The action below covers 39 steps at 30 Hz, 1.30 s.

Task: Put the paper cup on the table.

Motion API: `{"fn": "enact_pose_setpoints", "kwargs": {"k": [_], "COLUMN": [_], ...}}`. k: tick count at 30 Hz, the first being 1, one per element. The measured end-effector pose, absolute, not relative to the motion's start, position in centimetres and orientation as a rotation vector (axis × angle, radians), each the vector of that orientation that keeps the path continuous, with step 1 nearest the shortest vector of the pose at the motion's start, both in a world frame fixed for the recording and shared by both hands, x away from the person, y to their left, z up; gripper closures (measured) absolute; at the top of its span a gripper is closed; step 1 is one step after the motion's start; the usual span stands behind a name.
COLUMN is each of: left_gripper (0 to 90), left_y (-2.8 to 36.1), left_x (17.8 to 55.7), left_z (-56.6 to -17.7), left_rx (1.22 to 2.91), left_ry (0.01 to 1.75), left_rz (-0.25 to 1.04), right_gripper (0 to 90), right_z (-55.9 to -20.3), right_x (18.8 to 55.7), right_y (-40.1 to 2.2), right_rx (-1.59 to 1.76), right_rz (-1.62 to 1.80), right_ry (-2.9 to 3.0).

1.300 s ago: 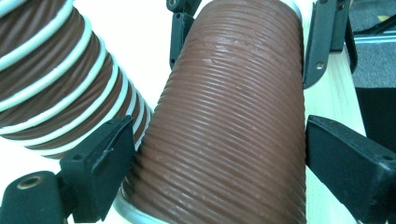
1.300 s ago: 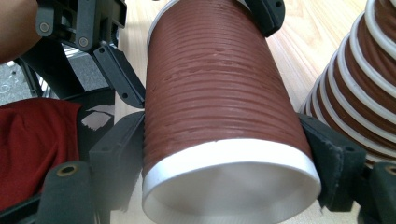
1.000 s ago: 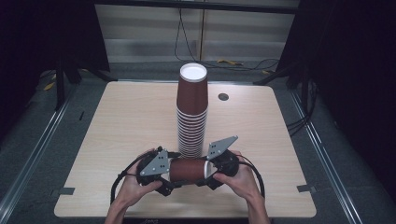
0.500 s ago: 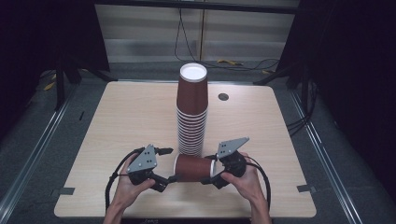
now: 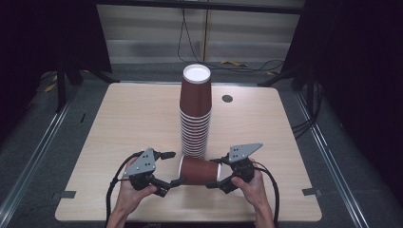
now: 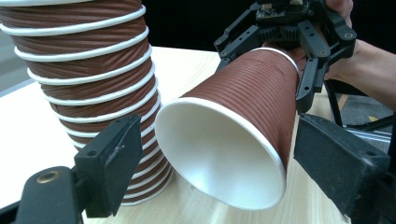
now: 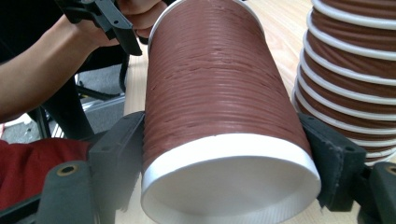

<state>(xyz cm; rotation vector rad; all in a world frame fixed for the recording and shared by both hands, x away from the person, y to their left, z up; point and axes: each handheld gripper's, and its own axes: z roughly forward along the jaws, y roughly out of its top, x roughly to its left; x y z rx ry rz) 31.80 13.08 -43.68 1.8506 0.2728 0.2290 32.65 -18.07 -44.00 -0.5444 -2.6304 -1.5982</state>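
The bench point(image 5: 119, 128) is a pale wooden top with rounded corners, standing over a dark grey floor point(image 5: 43, 142). A small dark round disc point(image 5: 227, 98) sits in its surface near the far edge, right of the middle.

Around the middle of the bench stands a tall stack of cups point(image 5: 195, 114), brown ribbed paper with white rims, set upside down so that a white base faces up at the top.

One single cup point(image 5: 199, 170) of the same kind lies on its side close to the near edge, just in front of the foot of the stack, with its wide mouth turned to the left and its narrower base to the right.

The right claw point(image 5: 219, 174) grips this cup at its base end, one jaw pressed to each side of the ribbed wall, as the right gripper view shows. The left claw point(image 5: 173, 168) stands wide apart at the cup's mouth; in the left gripper view its two jaws flank the white rim with clear space on each side and touch nothing.

A person's hands hold both tools from the near edge, and a black cable point(image 5: 273, 190) loops from the right one.
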Motion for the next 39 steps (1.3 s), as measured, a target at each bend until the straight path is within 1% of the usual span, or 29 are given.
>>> {"fn": "enact_pose_setpoints", "kwargs": {"k": [11,21,23,26,27,29,33,39], "left_gripper": [15.5,15.2,14.0,4.9,4.9,2.0,2.4,0.0], "left_y": [13.3,13.2,13.1,12.9,12.8,12.6,12.1,11.4], "left_x": [31.7,31.7,31.7,31.8,31.8,31.9,31.9,32.0], "left_z": [-44.0,-44.2,-44.1,-44.1,-44.1,-44.1,-44.2,-44.4], "left_rx": [1.822,1.799,1.799,1.801,1.804,1.812,1.840,1.861], "left_ry": [0.290,0.275,0.269,0.276,0.282,0.276,0.259,0.245], "left_rz": [0.213,0.164,0.155,0.143,0.150,0.147,0.140,0.127], "right_gripper": [22.3,22.4,22.4,22.5,22.5,22.5,22.5,22.5], "right_z": [-44.6,-44.8,-44.8,-44.7,-44.7,-44.7,-44.7,-44.6], "right_x": [32.6,32.5,32.5,32.4,32.4,32.4,32.4,32.4], "right_y": [-18.6,-18.5,-18.5,-18.4,-18.4,-18.3,-18.1,-17.8], "right_rx": [-0.529,-0.492,-0.476,-0.449,-0.446,-0.437,-0.422,-0.409], "right_rz": [-1.716,-1.773,-1.789,-1.809,-1.810,-1.811,-1.802,-1.785], "right_ry": [-2.534,-2.496,-2.480,-2.459,-2.454,-2.455,-2.458,-2.468]}}
